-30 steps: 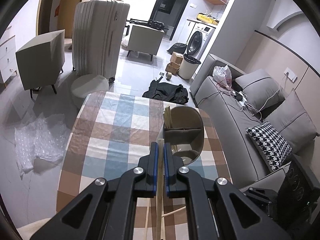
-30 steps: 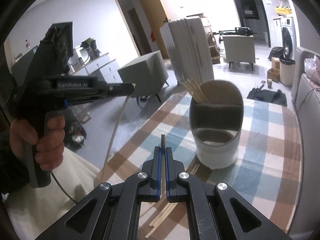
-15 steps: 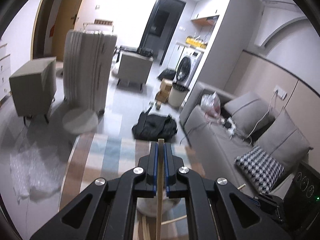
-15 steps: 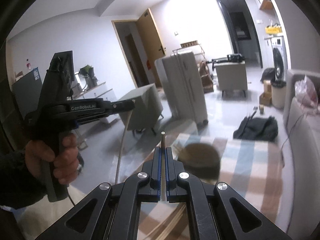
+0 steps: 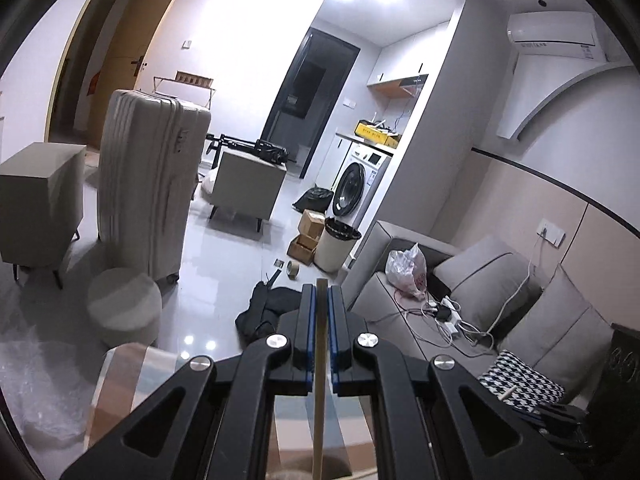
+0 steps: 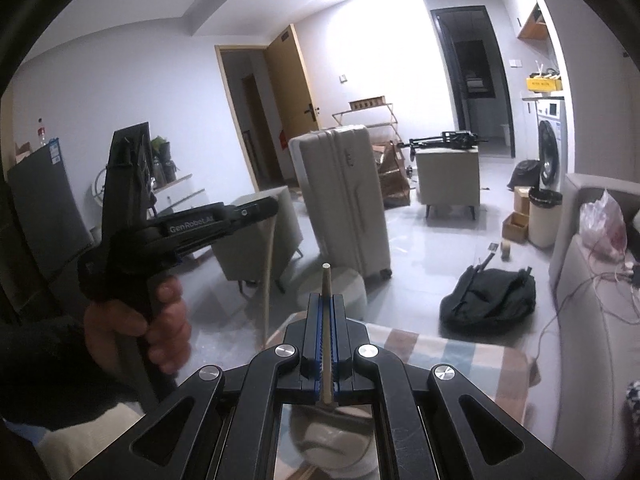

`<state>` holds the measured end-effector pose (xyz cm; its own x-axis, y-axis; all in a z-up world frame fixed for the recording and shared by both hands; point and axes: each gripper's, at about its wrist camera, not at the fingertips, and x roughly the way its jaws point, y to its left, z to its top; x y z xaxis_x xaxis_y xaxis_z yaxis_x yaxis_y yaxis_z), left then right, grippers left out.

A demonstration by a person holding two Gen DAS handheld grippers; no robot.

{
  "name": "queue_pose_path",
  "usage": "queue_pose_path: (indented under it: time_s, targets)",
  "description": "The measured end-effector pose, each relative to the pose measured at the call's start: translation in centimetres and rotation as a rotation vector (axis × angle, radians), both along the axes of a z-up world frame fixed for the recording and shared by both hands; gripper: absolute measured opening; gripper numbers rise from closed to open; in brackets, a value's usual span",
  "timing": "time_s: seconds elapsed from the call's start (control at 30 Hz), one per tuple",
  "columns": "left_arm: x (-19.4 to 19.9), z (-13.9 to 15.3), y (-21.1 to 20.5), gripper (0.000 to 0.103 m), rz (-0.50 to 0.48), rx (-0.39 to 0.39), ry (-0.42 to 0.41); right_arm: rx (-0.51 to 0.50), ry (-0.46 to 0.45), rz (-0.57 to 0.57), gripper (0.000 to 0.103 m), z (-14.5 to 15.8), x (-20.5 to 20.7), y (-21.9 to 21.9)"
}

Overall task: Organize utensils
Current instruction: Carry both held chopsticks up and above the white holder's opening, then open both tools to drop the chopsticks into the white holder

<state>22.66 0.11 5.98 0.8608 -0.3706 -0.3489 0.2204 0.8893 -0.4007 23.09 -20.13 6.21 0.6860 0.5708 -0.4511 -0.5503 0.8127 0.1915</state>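
The left tool (image 5: 319,300) has its blue-lined jaws pressed onto a pale wooden chopstick (image 5: 319,380), which runs up between them, its tip showing just past the fingertips and its shaft dropping out of the bottom of the left wrist view. From the right wrist view the same tool (image 6: 268,206) is raised at the left in the person's hand (image 6: 136,328), and the chopstick (image 6: 268,276) hangs down from its tip, slightly tilted. The right tool (image 6: 327,312) is likewise pinching a second, greyer chopstick (image 6: 327,320), whose blunt end pokes out above the fingers. Beneath the right tool, seen through the frame, lies the blurred rim of a light utensil holder (image 6: 332,436), resting on the surface with its checked cloth (image 6: 460,348). Both tools are lifted well above that surface and point out into the room, where a white suitcase (image 6: 344,200), a black bag (image 6: 488,296) on the floor and a grey sofa (image 5: 480,304) are visible.
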Motion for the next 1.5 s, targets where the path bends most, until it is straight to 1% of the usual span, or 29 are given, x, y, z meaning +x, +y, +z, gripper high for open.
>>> queue_pose_path:
  time_s: [0.07, 0.13, 0.27, 0.37, 0.43, 0.47, 0.57, 0.67, 0.73, 0.97, 1.13, 1.37, 1.47, 1.5]
  targets:
    - [0.5, -0.8, -0.1, 0.001, 0.004, -0.01, -0.008, -0.02, 0.005, 0.002, 0.002, -0.3, 0.9, 0.2]
    - [1.1, -2.1, -0.4, 0.001, 0.008, -0.01, 0.0, -0.037, 0.013, 0.002, 0.002, -0.8, 1.7, 0.4]
    - [1.7, -3.5, -0.8, 0.001, 0.018, 0.0, 0.003, -0.059, 0.033, 0.013, 0.002, -1.9, 2.7, 0.6]
    - [2.0, -3.8, -1.2, 0.001, 0.026, 0.008, -0.001, -0.077, 0.053, 0.019, 0.002, -2.8, 3.1, 0.5]
    - [2.2, -3.5, -1.6, 0.001, 0.036, 0.027, -0.013, -0.083, 0.066, 0.019, 0.002, -3.3, 3.1, 0.4]
    - [1.8, -3.6, -1.8, 0.001, 0.042, 0.044, -0.027, -0.082, 0.072, 0.019, 0.002, -3.5, 3.2, 0.3]
    - [1.2, -3.8, -2.5, 0.001, 0.036, 0.061, -0.042, -0.084, 0.088, 0.014, 0.002, -4.1, 3.4, 0.2]
    - [1.1, -4.0, -2.6, 0.001, 0.024, 0.06, -0.046, -0.094, 0.1, 0.019, 0.002, -4.8, 3.3, 0.3]
    - [0.9, -3.9, -2.6, 0.001, 0.029, 0.067, -0.07, -0.11, 0.1, 0.024, 0.002, -5.1, 3.2, 0.6]
    - [0.4, -3.0, -1.5, 0.001, -0.002, 0.064, -0.075, -0.131, 0.107, 0.029, 0.002, -6.0, 2.8, 1.2]
    - [0.0, -3.0, -1.1, 0.001, -0.024, 0.079, -0.063, -0.134, 0.099, 0.022, 0.002, -5.9, 2.5, 1.3]
    - [-0.6, -3.7, -1.6, 0.001, -0.097, 0.112, -0.023, -0.152, 0.103, 0.025, 0.002, -6.7, 2.2, 2.2]
    - [-0.8, -4.1, -1.3, 0.001, -0.127, 0.111, 0.022, -0.162, 0.099, 0.025, 0.003, -6.8, 2.0, 2.6]
    - [-0.7, -4.3, -1.1, 0.001, -0.14, 0.11, 0.051, -0.167, 0.098, 0.026, 0.003, -6.8, 2.0, 2.7]
